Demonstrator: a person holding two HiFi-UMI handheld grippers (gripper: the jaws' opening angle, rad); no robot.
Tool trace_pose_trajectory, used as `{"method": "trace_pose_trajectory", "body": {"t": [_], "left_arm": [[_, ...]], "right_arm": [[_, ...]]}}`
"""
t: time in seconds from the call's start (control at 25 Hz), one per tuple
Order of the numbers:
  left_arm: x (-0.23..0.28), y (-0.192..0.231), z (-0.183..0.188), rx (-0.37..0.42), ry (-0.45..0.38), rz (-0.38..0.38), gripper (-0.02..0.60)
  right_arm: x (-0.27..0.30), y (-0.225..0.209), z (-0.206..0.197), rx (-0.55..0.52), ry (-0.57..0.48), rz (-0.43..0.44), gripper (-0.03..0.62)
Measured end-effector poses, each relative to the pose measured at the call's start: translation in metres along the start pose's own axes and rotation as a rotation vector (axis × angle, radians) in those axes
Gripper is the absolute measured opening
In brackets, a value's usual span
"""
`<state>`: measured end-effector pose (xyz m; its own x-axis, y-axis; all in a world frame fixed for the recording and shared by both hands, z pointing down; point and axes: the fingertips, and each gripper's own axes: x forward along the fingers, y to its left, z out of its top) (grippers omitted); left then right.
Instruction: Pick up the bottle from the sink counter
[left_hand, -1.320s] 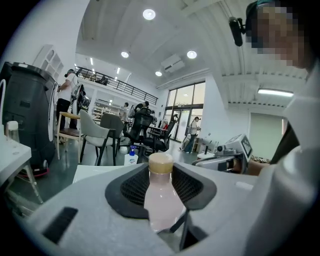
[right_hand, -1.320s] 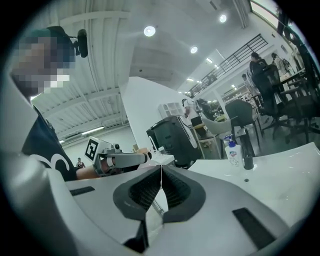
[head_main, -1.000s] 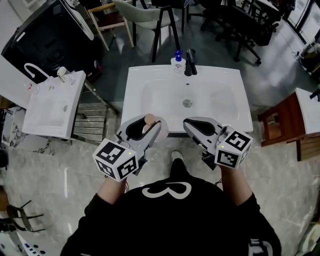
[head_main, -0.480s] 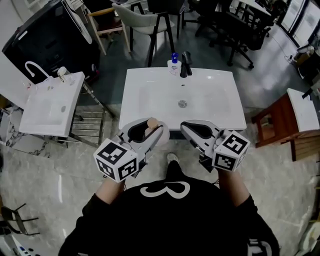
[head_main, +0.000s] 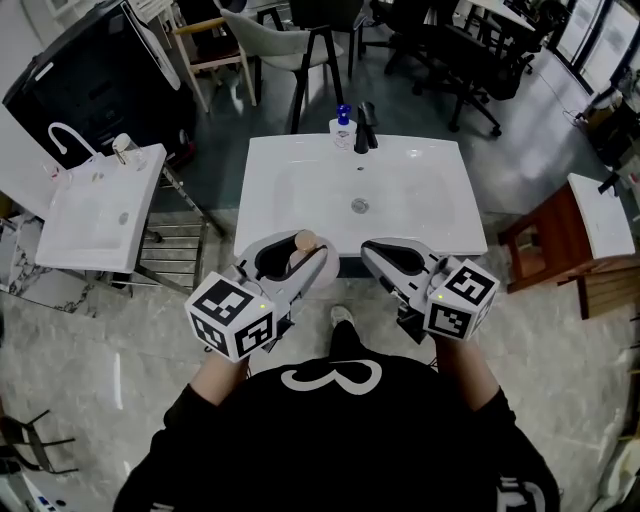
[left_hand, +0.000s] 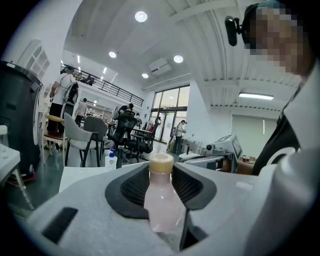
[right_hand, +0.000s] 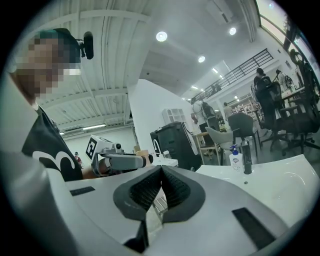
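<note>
A pale pink bottle (head_main: 303, 255) with a tan cap stands upright between the jaws of my left gripper (head_main: 293, 250), held in the air at the front edge of the white sink counter (head_main: 290, 175). In the left gripper view the bottle (left_hand: 161, 200) fills the gap of the left gripper (left_hand: 161, 172), and both pads press on its sides. My right gripper (head_main: 377, 247) hovers beside it, also at the counter's front edge. Its jaws (right_hand: 160, 174) are closed together with nothing between them.
A soap dispenser (head_main: 342, 128) with a blue pump and a black faucet (head_main: 364, 124) stand at the back of the sink. A second white basin (head_main: 95, 215) sits on a rack at left. A wooden stool (head_main: 540, 240) is at right, with chairs beyond.
Both grippers keep their places near my body, the bottle still in the left one. The sink has shifted slightly left and away in the head view.
</note>
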<state>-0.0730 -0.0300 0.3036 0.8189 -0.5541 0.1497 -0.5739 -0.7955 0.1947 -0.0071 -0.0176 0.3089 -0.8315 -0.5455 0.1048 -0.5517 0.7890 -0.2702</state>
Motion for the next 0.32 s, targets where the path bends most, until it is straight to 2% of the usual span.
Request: {"method": "trace_pose_trajectory", "body": {"t": [0.32], "left_arm": [[0.007, -0.013, -0.001, 0.011, 0.005, -0.012, 0.149]], "right_arm": [[-0.009, -0.003, -0.001, 0.001, -0.001, -0.007, 0.014]]}}
